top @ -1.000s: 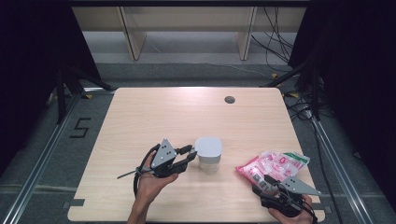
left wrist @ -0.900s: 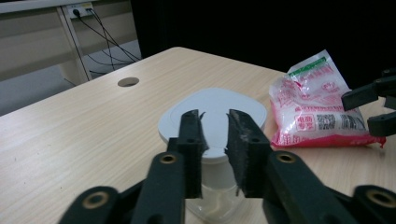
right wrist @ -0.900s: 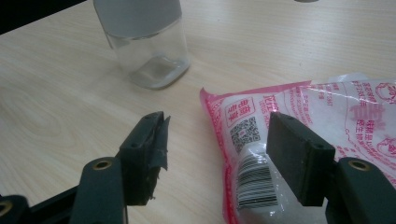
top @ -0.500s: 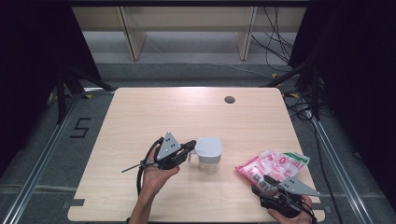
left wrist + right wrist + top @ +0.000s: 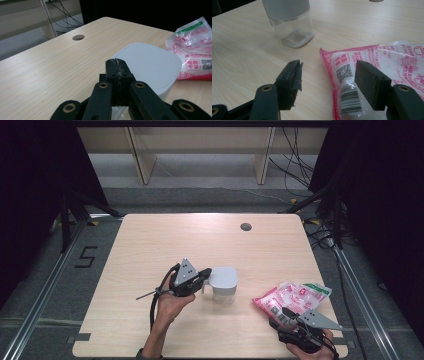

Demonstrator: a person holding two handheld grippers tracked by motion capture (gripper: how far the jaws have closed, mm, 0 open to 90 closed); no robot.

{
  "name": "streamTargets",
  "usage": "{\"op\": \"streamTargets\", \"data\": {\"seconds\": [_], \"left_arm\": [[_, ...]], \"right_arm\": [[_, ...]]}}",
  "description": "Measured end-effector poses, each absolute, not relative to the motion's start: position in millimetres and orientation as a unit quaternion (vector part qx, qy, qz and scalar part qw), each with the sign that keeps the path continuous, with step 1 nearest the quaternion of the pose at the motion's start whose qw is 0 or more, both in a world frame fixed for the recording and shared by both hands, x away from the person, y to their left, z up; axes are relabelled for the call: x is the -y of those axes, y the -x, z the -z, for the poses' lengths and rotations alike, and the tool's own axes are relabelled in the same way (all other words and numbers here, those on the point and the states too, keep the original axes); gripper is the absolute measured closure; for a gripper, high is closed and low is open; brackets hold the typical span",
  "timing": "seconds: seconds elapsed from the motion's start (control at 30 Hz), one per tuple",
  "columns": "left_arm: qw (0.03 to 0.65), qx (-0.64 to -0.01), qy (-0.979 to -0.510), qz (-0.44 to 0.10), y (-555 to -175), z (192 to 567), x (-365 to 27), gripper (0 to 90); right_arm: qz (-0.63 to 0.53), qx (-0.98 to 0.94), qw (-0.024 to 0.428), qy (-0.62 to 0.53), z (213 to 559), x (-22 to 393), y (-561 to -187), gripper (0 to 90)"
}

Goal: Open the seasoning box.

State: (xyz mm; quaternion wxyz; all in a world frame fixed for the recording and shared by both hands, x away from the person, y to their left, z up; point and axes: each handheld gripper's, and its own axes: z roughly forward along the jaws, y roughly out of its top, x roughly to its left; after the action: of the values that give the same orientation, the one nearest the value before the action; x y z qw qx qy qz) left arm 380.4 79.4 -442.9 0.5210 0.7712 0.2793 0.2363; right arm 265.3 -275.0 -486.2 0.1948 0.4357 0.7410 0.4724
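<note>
A: Start with the table [image 5: 150, 245]. What sits where?

B: The biggest thing near the right gripper [image 5: 327, 82] is the pink bag [image 5: 374, 72], lying flat just ahead of its jaws and partly under the far one. The jaws stand well apart and hold nothing.

A: And the jar [image 5: 223, 287]?

B: It stands upright just ahead of the left gripper [image 5: 204, 276], clear glass under a pale lid [image 5: 150, 62]. In the left gripper view the tips come to the lid's near edge.

A: Is that gripper gripping it?

B: No. Its jaws have just closed; they meet pad to pad with nothing between them, the tips at the lid's rim, whether touching I cannot tell.

A: So how should the step go?

B: I'd judge the closed tips are meant to push or steady the jar. Press low and level, gently, so it slides without tipping, and keep the right gripper still beside the bag.
</note>
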Motion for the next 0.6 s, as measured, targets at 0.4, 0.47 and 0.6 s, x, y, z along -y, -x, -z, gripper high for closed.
{"op": "streamTargets", "data": {"seconds": [0.4,0.47,0.6], "left_arm": [[0.526,-0.276,-0.771,-0.229,-375,444,-77,89.4],[0.527,-0.275,-0.771,-0.229,-376,444,-77,89.3],[0.533,-0.278,-0.766,-0.226,-375,446,-78,89.4]], "right_arm": [[-0.482,-0.756,0.203,-0.393,482,263,-273,45.1],[-0.481,-0.762,0.199,-0.385,480,259,-276,48.0],[-0.497,-0.769,0.197,-0.350,474,248,-289,56.3]]}}
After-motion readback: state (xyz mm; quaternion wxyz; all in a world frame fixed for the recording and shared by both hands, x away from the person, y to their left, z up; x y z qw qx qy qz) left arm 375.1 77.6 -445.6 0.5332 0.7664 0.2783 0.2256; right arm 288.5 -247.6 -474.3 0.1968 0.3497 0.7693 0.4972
